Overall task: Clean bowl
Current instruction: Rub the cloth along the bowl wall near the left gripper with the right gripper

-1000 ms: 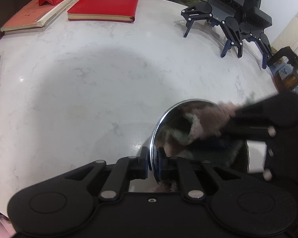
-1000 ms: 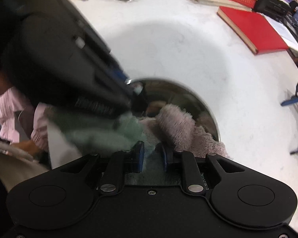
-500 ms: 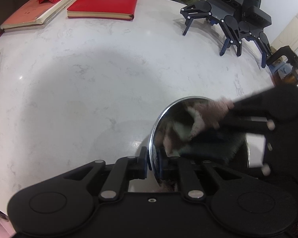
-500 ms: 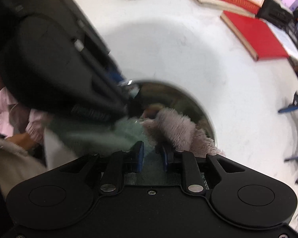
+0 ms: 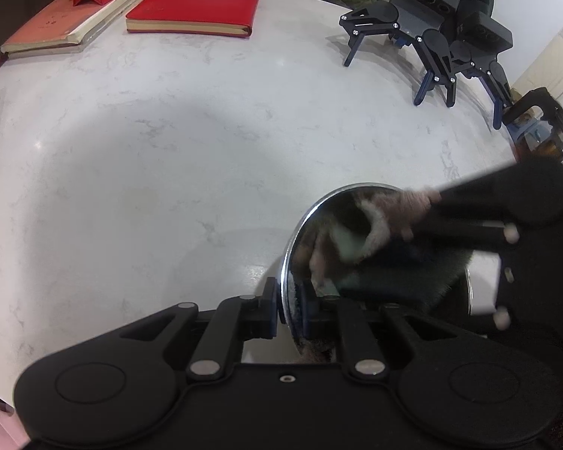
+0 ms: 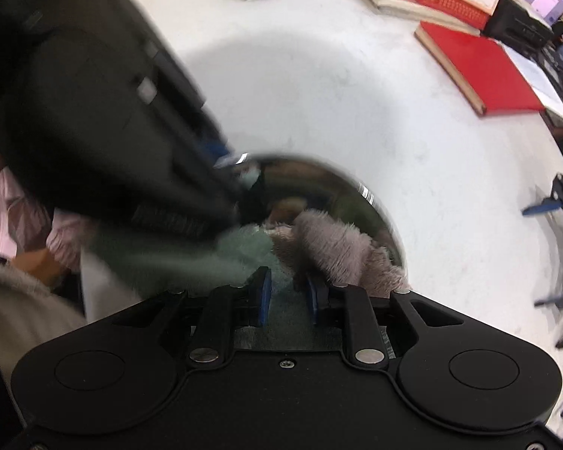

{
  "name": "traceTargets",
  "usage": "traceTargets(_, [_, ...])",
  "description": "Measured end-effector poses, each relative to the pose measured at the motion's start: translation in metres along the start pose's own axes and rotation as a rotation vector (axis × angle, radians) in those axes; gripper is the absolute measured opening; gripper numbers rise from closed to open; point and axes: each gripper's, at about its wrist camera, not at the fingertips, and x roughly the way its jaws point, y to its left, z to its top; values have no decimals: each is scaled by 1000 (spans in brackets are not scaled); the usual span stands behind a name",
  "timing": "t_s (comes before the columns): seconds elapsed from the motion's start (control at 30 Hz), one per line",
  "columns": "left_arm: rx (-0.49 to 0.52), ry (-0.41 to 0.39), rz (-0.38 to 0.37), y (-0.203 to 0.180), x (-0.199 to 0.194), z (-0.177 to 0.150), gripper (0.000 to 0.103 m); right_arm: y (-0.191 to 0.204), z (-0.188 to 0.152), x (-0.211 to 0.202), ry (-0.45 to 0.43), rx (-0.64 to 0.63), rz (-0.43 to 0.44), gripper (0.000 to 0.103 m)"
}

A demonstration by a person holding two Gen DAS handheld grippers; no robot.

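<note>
Cloth [image 6: 330,240] slid nearer the rim of mirror-bright steel bowl [image 5: 319,217], rim-pinched by left tool [image 5: 289,309], cloth-clamping right tool [image 6: 289,294].

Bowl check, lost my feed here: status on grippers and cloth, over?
Left gripper shut on bowl rim. Right gripper grips fuzzy cloth inside bowl. Nothing blocking; spare grippers and red notebook well clear.

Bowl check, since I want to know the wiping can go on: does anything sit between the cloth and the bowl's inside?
Nothing visible does. The cloth, held by the right gripper, already lies inside the bowl; the left gripper only clamps the rim.
</note>
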Motion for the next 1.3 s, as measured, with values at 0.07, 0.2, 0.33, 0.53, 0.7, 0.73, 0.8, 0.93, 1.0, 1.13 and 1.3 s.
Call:
traceTargets(0.07, [-1, -4, 2, -1, 1, 0, 12, -7, 2, -1, -6, 14, -36, 20])
traceTargets(0.2, [-4, -16, -4, -3, 3, 1, 12, -15, -10, -3, 48, 22, -56, 20])
traceTargets(0.33, [-5, -21, -11, -4, 5, 2, 12, -3, -11, -3, 66, 17, -9, 20])
traceTargets(0.53, [18, -42, 3, -7, 9, 9, 12, -6, 4, 6, 2, 27, -68, 20])
traceTargets(0.7, [31, -61, -3, -10, 15, 18, 12, -21, -7, -4, 14, 72, -118, 20])
traceTargets(0.73, [34, -63, -4, -11, 16, 20, 12, -20, -13, -9, 26, 79, -109, 20])
traceTargets(0.8, [40, -61, -7, -12, 16, 21, 12, -9, -29, -18, 45, 79, -90, 21])
traceTargets(0.93, [53, -53, -1, -13, 16, 22, 13, 24, -58, -50, 36, 113, -14, 21])
traceTargets(1.0, [57, -45, 1, -13, 15, 22, 13, 26, -50, -47, 14, 98, 13, 21])
traceTargets(1.13, [58, -37, 3, -12, 14, 22, 12, 3, -28, -27, -11, 75, -30, 23])
traceTargets(1.3, [53, -33, -3, -11, 15, 23, 12, -4, -36, -35, 23, 116, -2, 25])
